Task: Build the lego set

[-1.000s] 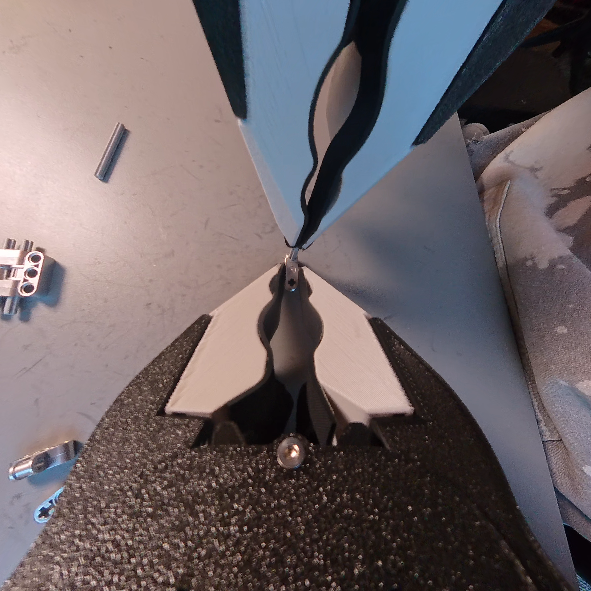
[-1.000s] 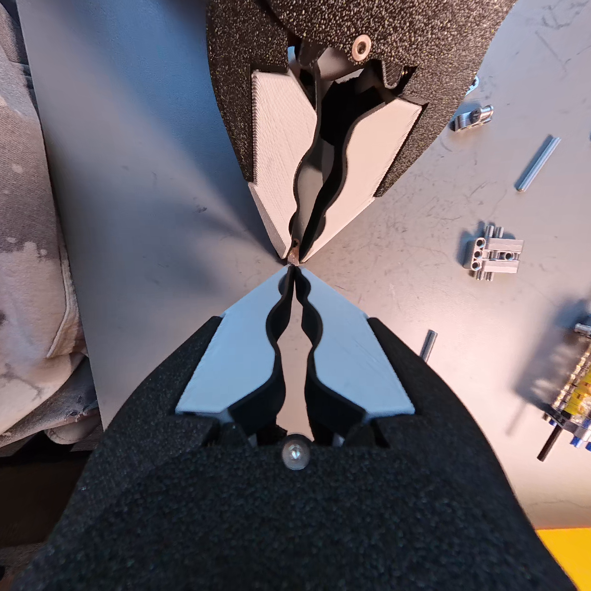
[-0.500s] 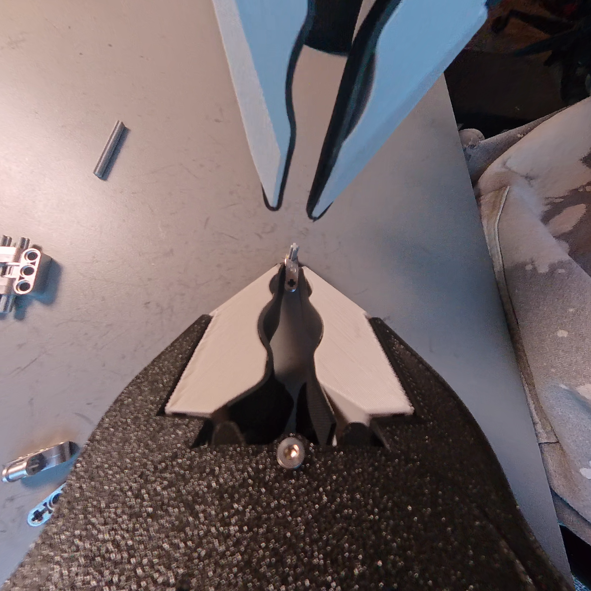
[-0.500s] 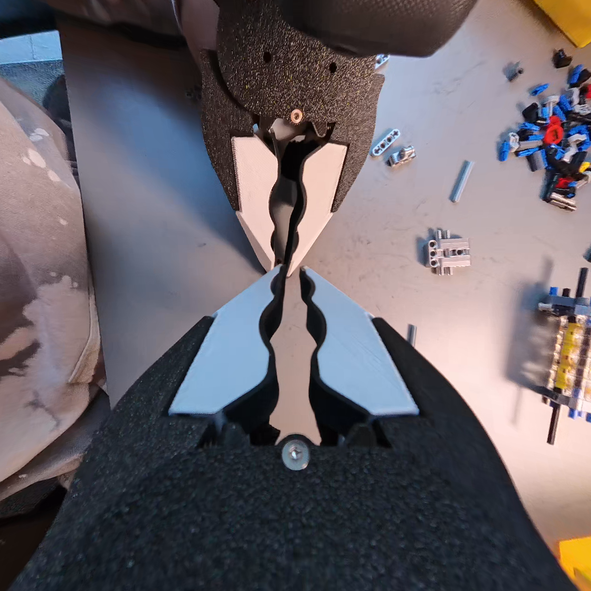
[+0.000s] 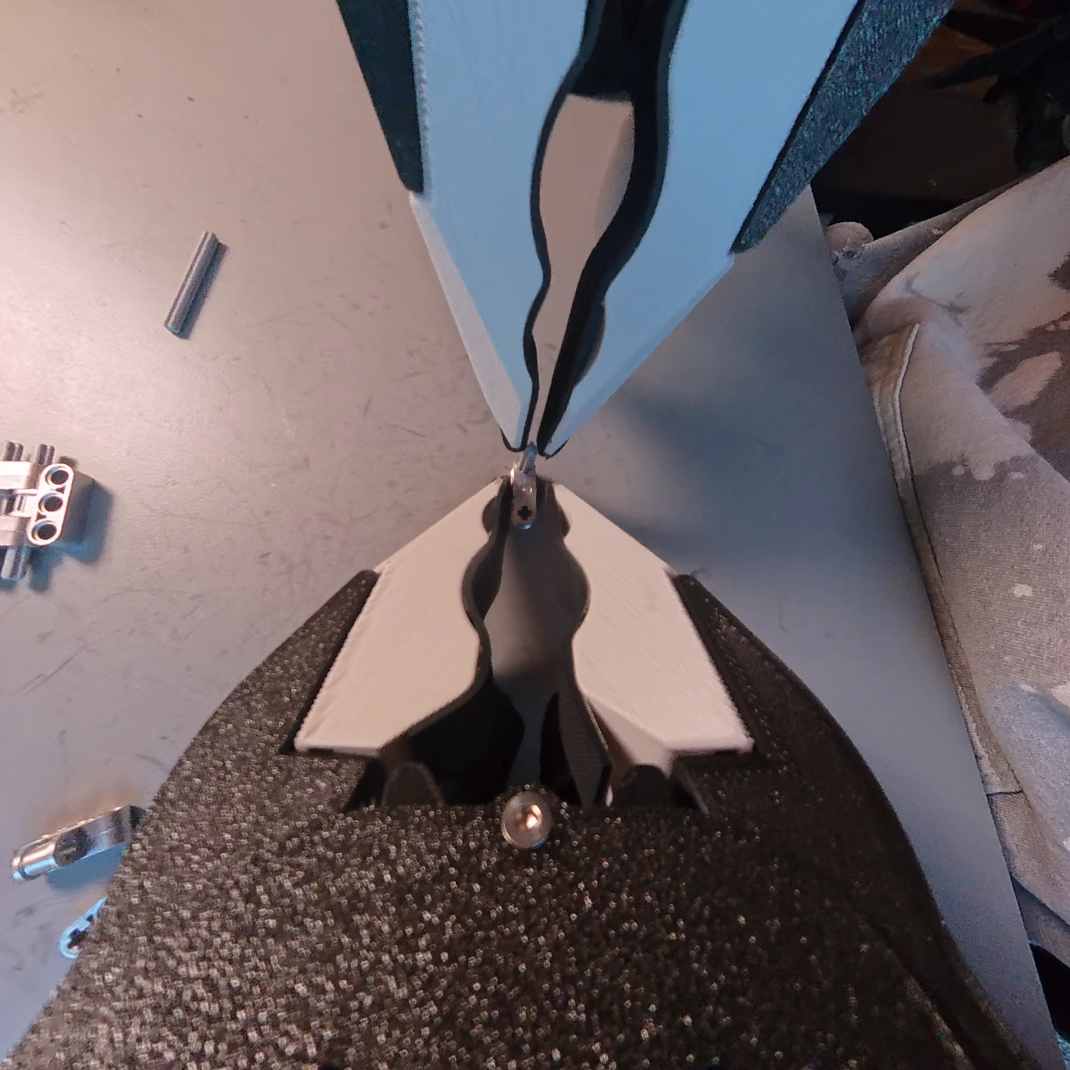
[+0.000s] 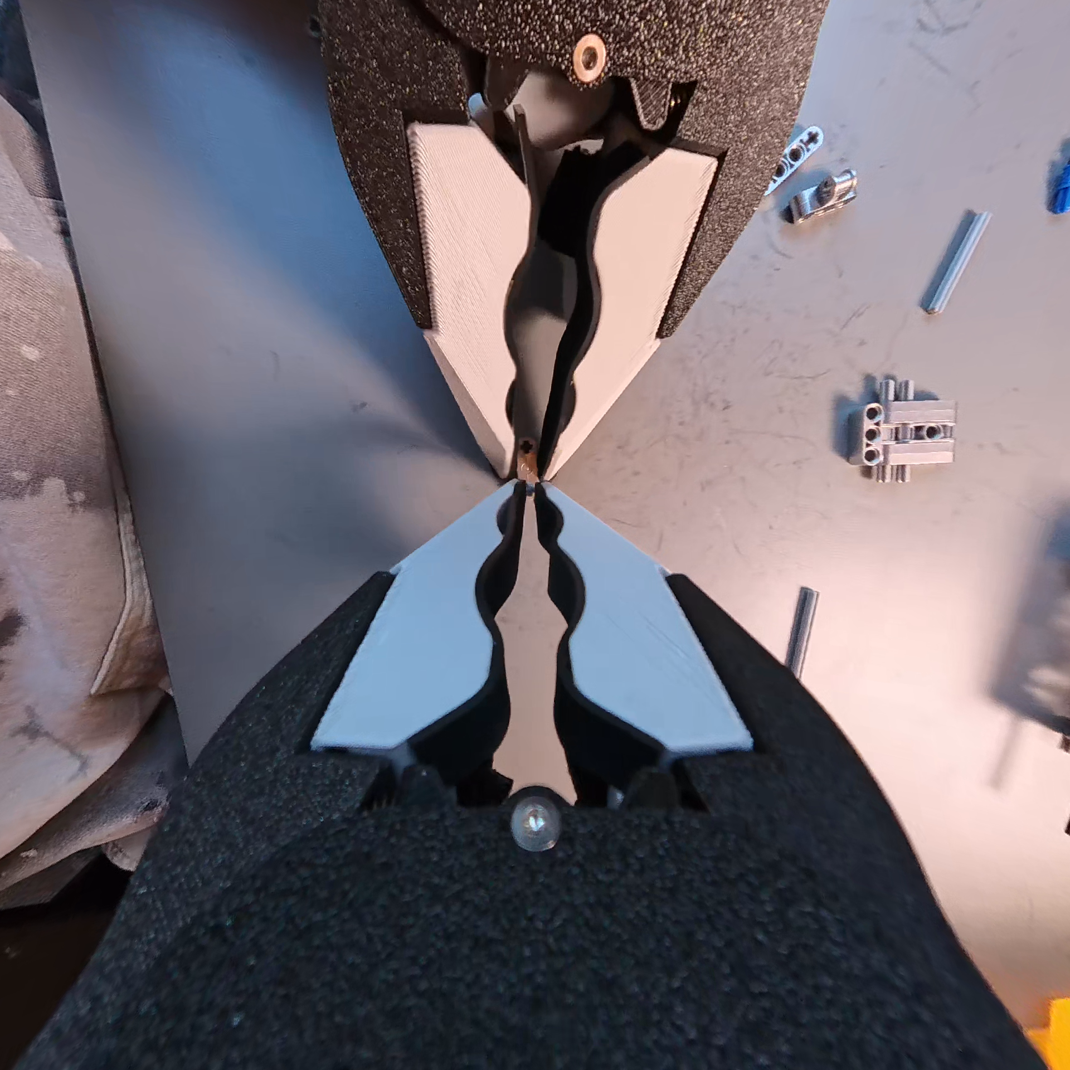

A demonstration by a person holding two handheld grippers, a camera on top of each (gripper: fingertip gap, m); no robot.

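Note:
My left gripper (image 5: 525, 492) is shut on a small grey connector piece (image 5: 524, 502) with a cross hole, held just above the grey table (image 5: 289, 405). My right gripper (image 5: 530, 449) comes in from the opposite side, tip to tip with the left. Its jaws are nearly together and pinch the free end of the same piece. In the right wrist view my right gripper (image 6: 527, 489) is at the bottom. The left gripper (image 6: 528, 466) faces it from above with the piece (image 6: 527, 454) between its tips.
On the table lie a long grey axle (image 6: 955, 260), a grey block assembly (image 6: 903, 428), a grey connector (image 6: 822, 194), a thin blue beam (image 6: 796, 156) and a short grey axle (image 6: 802, 631). Pale cloth (image 5: 984, 463) lies past the table edge. Only a small space, under 4 cm, lies between the two pairs of fingers.
Half a second ago my right gripper was open and drawn back from the piece. It has come back and closed on the piece's free end. The left gripper has held still.

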